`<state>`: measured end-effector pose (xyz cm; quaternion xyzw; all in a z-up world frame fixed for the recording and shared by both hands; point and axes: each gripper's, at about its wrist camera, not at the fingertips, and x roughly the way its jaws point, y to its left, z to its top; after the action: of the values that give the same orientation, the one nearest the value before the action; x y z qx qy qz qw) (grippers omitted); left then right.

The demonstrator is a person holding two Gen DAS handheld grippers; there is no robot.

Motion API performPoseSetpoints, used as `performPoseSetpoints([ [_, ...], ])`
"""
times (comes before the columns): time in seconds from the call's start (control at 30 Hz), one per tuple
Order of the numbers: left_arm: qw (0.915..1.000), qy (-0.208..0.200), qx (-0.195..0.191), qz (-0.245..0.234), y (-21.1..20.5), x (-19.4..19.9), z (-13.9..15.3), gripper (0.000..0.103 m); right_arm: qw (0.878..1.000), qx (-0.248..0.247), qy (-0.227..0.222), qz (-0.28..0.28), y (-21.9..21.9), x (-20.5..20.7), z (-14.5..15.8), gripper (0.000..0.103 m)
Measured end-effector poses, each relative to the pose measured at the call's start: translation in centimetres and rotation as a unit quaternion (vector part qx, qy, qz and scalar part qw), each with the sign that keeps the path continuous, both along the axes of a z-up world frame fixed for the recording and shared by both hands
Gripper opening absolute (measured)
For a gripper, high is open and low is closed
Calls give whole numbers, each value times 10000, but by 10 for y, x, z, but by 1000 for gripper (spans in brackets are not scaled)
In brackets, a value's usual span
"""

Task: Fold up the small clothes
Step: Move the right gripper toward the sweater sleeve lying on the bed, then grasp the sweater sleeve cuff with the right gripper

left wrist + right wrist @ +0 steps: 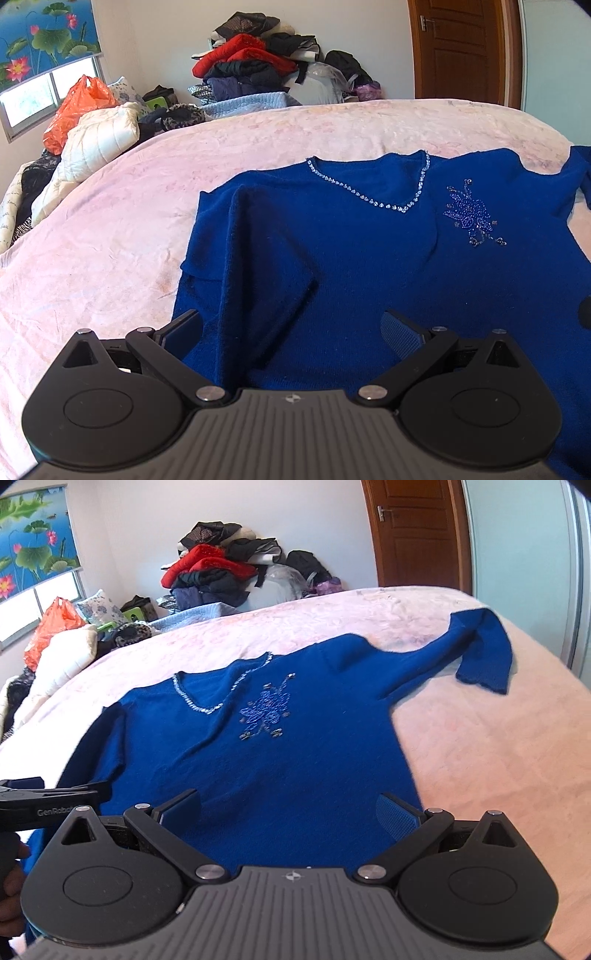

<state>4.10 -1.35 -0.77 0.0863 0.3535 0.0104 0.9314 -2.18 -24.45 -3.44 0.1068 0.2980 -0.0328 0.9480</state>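
Observation:
A royal-blue sweater [351, 251] with a beaded V-neck and a beaded flower lies front-up on the pink bedspread [110, 229]. Its left sleeve [255, 266] is folded in over the body. Its right sleeve [484, 646] lies spread out toward the bed's right side. My left gripper [291, 332] is open and empty above the folded sleeve and lower body. My right gripper [290, 812] is open and empty above the sweater's [277, 746] lower body. The left gripper's body [55, 797] shows at the left edge of the right wrist view.
A heap of mixed clothes [258, 70] lies past the bed's far edge. A white quilted jacket [96, 144] and an orange plastic bag [77, 107] lie at the far left by the window. A brown door [461, 48] stands at the back right.

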Motion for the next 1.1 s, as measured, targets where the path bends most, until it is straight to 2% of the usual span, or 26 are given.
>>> performPoseSetpoints([
  [0.27, 9999, 104, 33, 62, 0, 15, -9, 103, 9996, -293, -65, 7, -8, 15, 2, 103],
  [0.53, 9998, 184, 28, 57, -3, 29, -17, 103, 9993, -354, -77, 64, -10, 28, -1, 102],
  [0.8, 9998, 208, -25, 49, -3, 44, -25, 103, 9994, -309, 133, -39, -27, 44, -11, 102],
  [0.93, 10000, -6, -28, 52, -2, 46, -27, 103, 9988, -413, 5, -253, -45, 46, -13, 102],
  [1.1, 9997, -168, 6, 157, 0, 49, -31, 103, 9968, -372, -101, -704, -84, 49, -15, 96],
])
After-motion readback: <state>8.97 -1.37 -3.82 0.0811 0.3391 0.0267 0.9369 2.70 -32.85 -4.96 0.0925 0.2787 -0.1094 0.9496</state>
